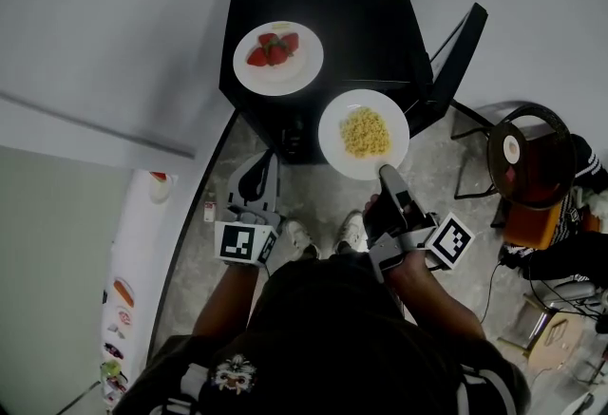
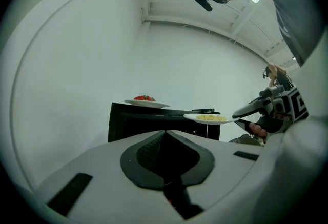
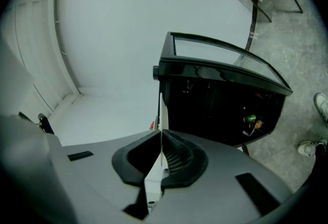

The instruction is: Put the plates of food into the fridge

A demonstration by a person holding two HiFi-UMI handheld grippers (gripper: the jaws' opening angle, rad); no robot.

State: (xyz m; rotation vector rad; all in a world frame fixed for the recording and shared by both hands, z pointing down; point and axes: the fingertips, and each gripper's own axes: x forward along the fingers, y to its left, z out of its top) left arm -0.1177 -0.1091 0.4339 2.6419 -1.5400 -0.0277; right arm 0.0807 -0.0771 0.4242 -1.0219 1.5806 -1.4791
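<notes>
The plate of noodles [image 1: 364, 134] is hanging in the air just off the near corner of the black table [image 1: 351, 14], and the right gripper [image 1: 385, 174] is pinching its near rim. In the right gripper view the jaws are sitting narrow with the thin white edge clamped between the pads. The plate of strawberries [image 1: 277, 58] is sitting on the table, near its left edge. The left gripper [image 1: 252, 178] is hanging lower down on the left, jaws squeezed fully together with nothing in them. The fridge [image 1: 133, 290], covered in magnets, is standing off to the person's left.
</notes>
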